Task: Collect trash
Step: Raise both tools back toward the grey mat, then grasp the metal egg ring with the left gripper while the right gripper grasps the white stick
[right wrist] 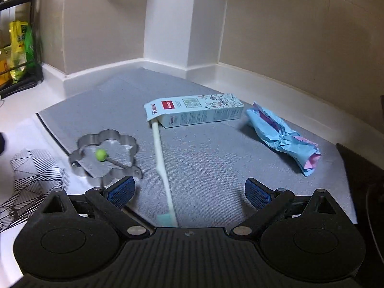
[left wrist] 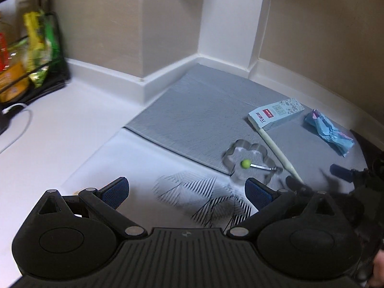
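lying between wide right gripper (right wrist: 188,192) and carton (right wrist: 192,112): toothbrush (right wrist: 163,168), flower mould (right wrist: 105,156).

Beige walls (right wrist: 300,36) and a white pillar (right wrist: 168,24) with white skirting back the white desk (left wrist: 60,129), a black rack (left wrist: 36,72) at its left edge.

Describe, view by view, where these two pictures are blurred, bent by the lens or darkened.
Left wrist view: the rack of packets at the left edge is smeared, the other gripper at the right is blurred and dark, and the skirting curves from fisheye bending. Right wrist view: the carton and crumpled blue wrapper are fairly sharp, the flower-shaped metal ring is slightly smeared, and the corners darken.
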Motion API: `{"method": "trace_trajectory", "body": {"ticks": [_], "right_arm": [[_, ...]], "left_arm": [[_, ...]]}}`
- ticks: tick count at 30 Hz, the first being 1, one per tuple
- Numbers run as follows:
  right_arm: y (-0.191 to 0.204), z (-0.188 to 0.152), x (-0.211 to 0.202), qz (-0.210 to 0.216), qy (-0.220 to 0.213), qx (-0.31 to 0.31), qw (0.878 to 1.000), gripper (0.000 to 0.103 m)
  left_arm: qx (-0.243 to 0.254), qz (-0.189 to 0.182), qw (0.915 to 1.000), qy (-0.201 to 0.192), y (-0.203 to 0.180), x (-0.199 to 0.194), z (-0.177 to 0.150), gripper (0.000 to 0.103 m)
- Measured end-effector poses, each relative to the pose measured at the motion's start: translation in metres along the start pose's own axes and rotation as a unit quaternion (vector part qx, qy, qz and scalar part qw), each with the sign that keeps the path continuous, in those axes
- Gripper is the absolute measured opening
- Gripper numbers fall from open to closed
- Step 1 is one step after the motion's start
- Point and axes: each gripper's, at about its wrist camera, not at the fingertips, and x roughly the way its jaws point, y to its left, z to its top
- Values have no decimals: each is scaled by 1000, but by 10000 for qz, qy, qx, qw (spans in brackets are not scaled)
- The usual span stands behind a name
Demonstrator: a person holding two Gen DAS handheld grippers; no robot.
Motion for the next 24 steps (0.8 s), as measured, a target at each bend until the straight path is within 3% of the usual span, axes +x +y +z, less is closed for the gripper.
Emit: {"method": "trace_trajectory", "body": {"ticks": [8,15,21,24], "right_arm": [[-8,8,28,323,286,119,9990,103],[-20,7,29,-36,296,353,9989,103],[-13,12,35,-82,292,341,9990,103],[0,14,35,91,226,36,9997,98]], "left_arm": [[190,89,9993,319,-24,64,21,103],[279,-27,9979,577,-32,100,31,103],[460,12,9977,506,-42,105,29,102],[620,91,9969,476,-47,103,28,77]]}}
